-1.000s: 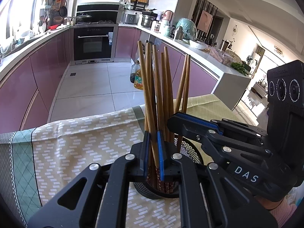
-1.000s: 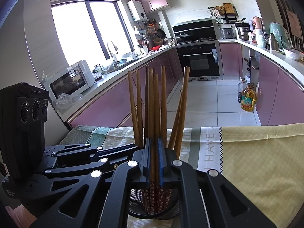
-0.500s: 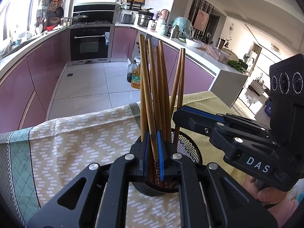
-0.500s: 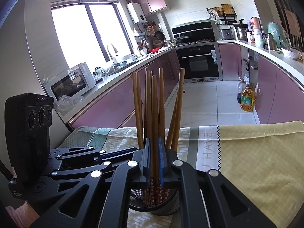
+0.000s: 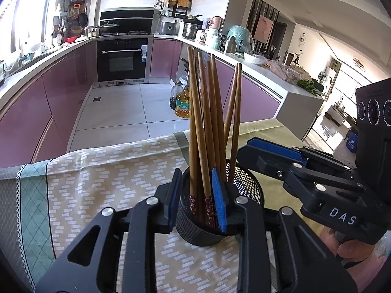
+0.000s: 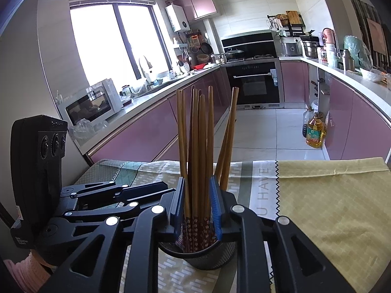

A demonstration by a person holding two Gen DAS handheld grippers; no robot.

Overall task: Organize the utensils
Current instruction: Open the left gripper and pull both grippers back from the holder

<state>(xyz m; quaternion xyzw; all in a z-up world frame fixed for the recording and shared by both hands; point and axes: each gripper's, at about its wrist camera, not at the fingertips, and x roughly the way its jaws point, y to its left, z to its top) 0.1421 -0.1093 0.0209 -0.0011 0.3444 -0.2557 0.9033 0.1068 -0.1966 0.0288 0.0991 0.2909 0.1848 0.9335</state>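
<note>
The left gripper (image 5: pixel 196 195) has just been opening; its jaws stand narrowly apart around wooden chopsticks (image 5: pixel 207 127), pads clear. The chopsticks stand in a black mesh holder (image 5: pixel 246 185) at six o'clock on the cloth-covered surface (image 5: pixel 97 171). The right gripper (image 6: pixel 196 205) has likewise just been opening, its jaws loosely flanking the bundle.

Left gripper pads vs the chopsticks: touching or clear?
Apart. The left wrist view shows the left gripper just opened, with gaps between both pads and the chopsticks standing in the mesh holder.

Bare tablecloth (image 5: pixel 102 180) left of the mesh holder (image 5: pixel 195 229) leaves passing room; the upright chopsticks (image 5: pixel 207 127) block the middle; the right gripper (image 5: pixel 271 151) crowds its right side.
</note>
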